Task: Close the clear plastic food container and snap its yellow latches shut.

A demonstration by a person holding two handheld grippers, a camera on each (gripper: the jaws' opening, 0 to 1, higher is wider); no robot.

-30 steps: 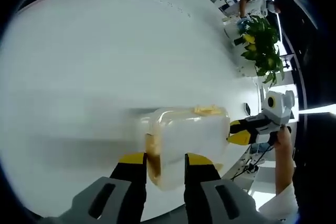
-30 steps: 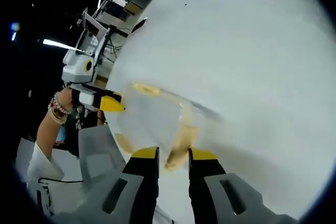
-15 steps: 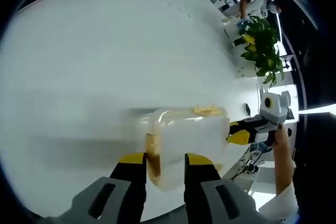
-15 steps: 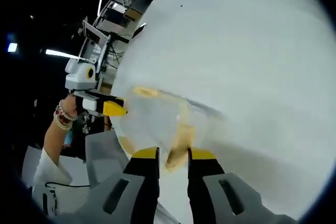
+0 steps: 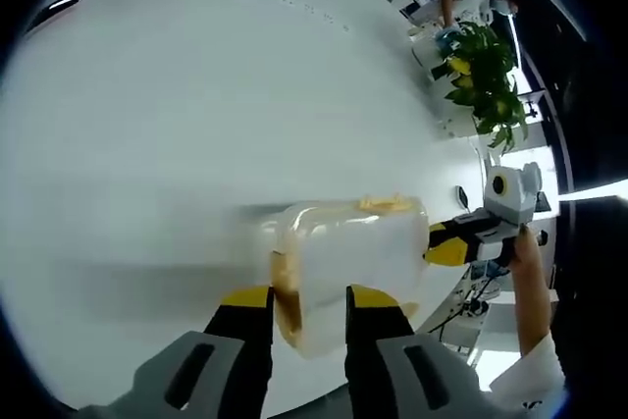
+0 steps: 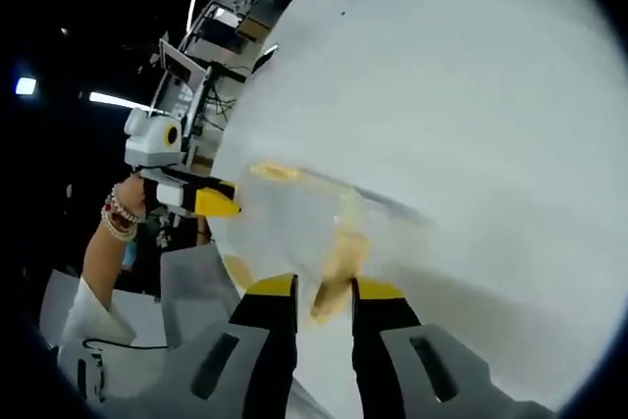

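Observation:
The clear plastic food container [image 5: 348, 262] lies on the white table [image 5: 196, 125] with its lid down. A yellow latch [image 5: 388, 205] shows on its far edge. In the left gripper view another yellow latch [image 5: 285, 291] at the container's near end sits between the jaws of my left gripper [image 5: 307, 299], which is shut on it. My right gripper [image 5: 446, 245] meets the container's opposite end. In the right gripper view the container [image 6: 289, 228] lies just ahead, and my right gripper [image 6: 324, 291] is shut on the yellow latch [image 6: 339, 262] at that end. My left gripper [image 6: 218, 203] touches the far end.
A leafy potted plant [image 5: 486, 80] stands past the table's far edge. A person's hand with bracelets [image 6: 118, 218] holds the left gripper, beside a white sleeve [image 6: 78, 311]. Shelves and equipment [image 6: 211, 31] stand in the dim room beyond the table.

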